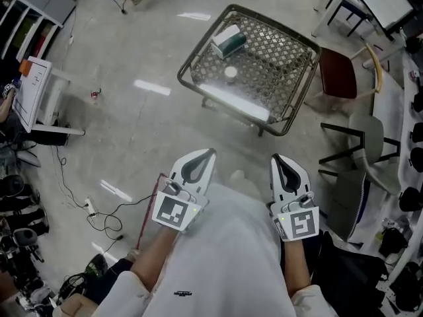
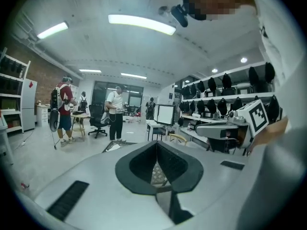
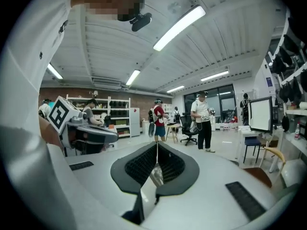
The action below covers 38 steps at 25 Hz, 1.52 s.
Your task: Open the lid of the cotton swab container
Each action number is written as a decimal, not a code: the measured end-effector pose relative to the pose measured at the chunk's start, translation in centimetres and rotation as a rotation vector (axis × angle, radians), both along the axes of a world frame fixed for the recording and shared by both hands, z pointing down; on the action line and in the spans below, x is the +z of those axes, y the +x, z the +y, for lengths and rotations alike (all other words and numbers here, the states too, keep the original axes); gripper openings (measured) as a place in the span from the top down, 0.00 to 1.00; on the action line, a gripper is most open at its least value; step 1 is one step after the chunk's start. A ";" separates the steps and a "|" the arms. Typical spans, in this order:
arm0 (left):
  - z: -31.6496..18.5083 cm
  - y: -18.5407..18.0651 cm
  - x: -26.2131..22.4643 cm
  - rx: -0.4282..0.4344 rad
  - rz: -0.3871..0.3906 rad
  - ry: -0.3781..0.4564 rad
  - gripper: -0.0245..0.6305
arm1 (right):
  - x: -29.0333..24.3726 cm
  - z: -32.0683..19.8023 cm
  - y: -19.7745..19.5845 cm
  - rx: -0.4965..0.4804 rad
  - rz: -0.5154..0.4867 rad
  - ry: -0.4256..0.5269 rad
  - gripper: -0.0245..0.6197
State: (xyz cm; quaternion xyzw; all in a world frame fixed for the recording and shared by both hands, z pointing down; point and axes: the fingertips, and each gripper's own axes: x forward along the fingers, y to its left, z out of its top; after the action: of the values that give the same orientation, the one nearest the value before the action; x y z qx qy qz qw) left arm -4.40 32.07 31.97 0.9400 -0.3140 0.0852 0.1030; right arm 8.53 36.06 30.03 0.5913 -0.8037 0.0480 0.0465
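Grippers, two, hand-held, white with dark pads. Left gripper: jaws together, nothing between them. Right gripper: jaws together, likewise empty. Both are held close to the person's white-shirted torso, side by side, tips pointing forward toward the table and well apart from it.

Surface: low table, dark metal rim, lattice mesh under a glossy top that catches a strip of light along its near edge. It carries a green-and-white box near the far corner.

Task item: cotton swab container, a small, round, pale thing standing on the table just in front of the box. Whether its lid is on or off is too small to tell.

Room: pale polished floor with light reflections; cables trailing at the left; a dark red chair and a grey chair right of the table. The gripper views show ceiling light strips, shelves on a brick wall, and people standing far off.

Cut off: the person's arms below the forearms.
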 end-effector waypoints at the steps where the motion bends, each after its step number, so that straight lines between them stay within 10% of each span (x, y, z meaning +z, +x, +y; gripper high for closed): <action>1: -0.2 0.2 0.1 -0.005 0.002 -0.006 0.96 | -0.5 -0.3 0.3 -0.001 -0.031 0.030 0.96; 14: -4.3 1.8 1.4 -0.043 0.021 -0.057 0.96 | 1.1 -6.0 -0.7 -0.126 0.092 0.018 0.96; 38: -29.1 2.5 0.3 0.193 0.037 -0.022 0.96 | 1.0 -28.2 0.6 0.105 -0.009 -0.017 0.96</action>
State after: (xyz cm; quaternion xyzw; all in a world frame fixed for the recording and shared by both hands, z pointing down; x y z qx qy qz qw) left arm -1.86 2.94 32.22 0.9660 -0.2192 0.0810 0.1106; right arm 9.09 7.89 31.05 0.6322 -0.7712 0.0598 0.0450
